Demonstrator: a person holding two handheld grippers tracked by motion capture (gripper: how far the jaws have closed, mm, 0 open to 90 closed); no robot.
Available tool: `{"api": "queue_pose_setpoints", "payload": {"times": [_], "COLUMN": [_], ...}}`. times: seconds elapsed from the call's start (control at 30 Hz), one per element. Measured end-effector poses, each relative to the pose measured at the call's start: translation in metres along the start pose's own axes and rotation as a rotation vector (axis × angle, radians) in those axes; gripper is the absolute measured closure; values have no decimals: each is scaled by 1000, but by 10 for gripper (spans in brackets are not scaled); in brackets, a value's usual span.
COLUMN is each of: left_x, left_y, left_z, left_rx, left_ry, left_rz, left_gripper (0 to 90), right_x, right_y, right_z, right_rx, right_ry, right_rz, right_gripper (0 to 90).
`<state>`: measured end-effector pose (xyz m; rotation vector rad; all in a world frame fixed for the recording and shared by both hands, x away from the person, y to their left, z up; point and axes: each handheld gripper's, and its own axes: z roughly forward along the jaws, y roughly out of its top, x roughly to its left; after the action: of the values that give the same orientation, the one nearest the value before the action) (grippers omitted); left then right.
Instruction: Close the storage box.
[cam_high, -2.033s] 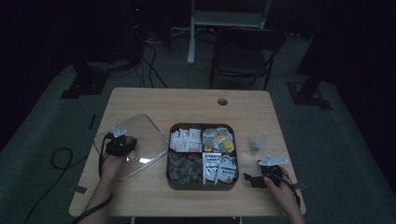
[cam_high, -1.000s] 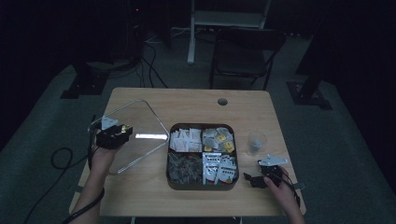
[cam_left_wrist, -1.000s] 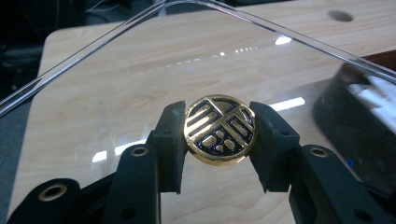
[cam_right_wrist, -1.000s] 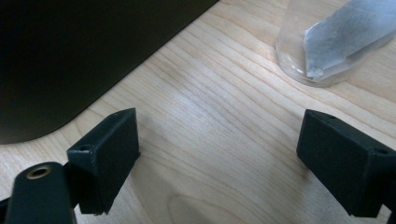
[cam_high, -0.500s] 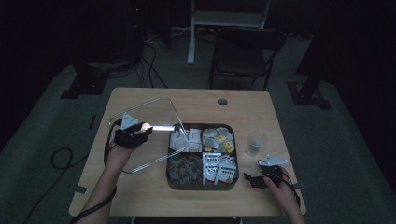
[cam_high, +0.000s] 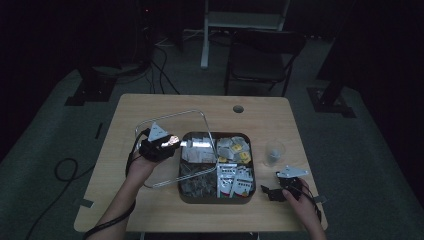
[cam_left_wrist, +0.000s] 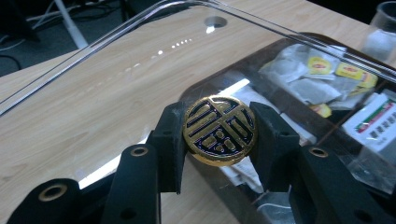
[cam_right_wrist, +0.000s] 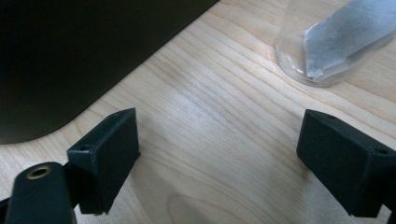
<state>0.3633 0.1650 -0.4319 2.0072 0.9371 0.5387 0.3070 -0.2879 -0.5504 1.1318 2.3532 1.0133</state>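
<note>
Clearly the clear lid (cam_high: 172, 145) is gripped by its gold knob (cam_left_wrist: 219, 129) in the left tool (cam_left_wrist: 219, 135) and held tilted above the snack tray (cam_high: 248, 199), so it can be carried; the right tool (cam_right_wrist: 219, 158) is rested open on the bench (cam_high: 150, 105)

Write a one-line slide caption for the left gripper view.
Left gripper fingers clamp the gold knob of a clear lid, held over a tray of tea bags on a wooden table.
</note>
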Motion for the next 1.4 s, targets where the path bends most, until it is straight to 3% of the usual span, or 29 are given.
{"api": "queue_pose_setpoints", "payload": {"times": [0.73,1.4], "left_x": [-53,-88], "left_y": [10,18], "left_z": [33,64], "left_rx": [15,54], "left_ry": [-139,-221], "left_rz": [117,167], "left_gripper": [597,596], "right_x": [0,0], "right_y": [0,0], "right_z": [0,0], "right_rx": [-1,0], "right_ry": [0,0], "right_rz": [-2,-1], "right_gripper": [124,124]}}
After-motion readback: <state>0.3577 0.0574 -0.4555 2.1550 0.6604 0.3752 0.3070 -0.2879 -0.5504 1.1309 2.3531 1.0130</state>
